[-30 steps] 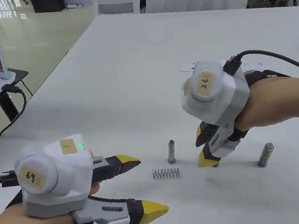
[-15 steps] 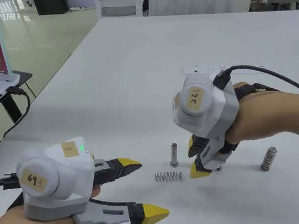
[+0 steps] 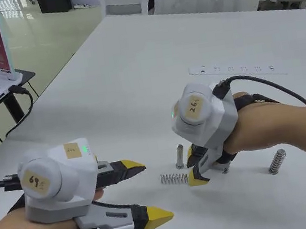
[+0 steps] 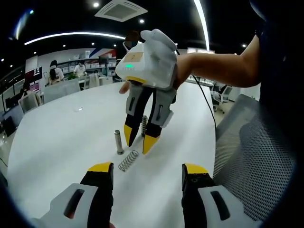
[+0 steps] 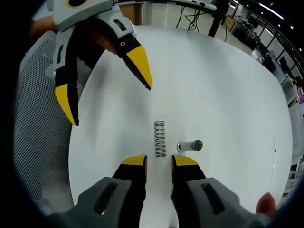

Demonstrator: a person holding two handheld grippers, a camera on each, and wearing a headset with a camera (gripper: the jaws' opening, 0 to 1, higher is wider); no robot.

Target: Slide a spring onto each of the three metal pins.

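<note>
White surface (image 3: 109, 86) carries everything. At the left, the left gripper (image 3: 152, 190) has its yellow-tipped fingers spread wide and holds nothing. A loose silver coil spring (image 3: 173, 178) lies flat, just beside a bare upright metal pin (image 3: 179, 156). The right gripper (image 3: 193, 168) hovers at the spring's end, fingers narrowly parted and empty. Farther right stands a spring-covered pin (image 3: 277, 161).

Right hand-held gripper (image 5: 160, 164): jaws stand a little apart, with nothing between them. Spring (image 5: 160, 138) lies flat on the white counter (image 5: 223, 85), its near end just ahead of the gap. Metal pin (image 5: 190, 146) sits just beside the spring, not touching it. Left hand-held gripper (image 5: 111, 105) shows at upper left, jaws wide apart and empty.
</note>
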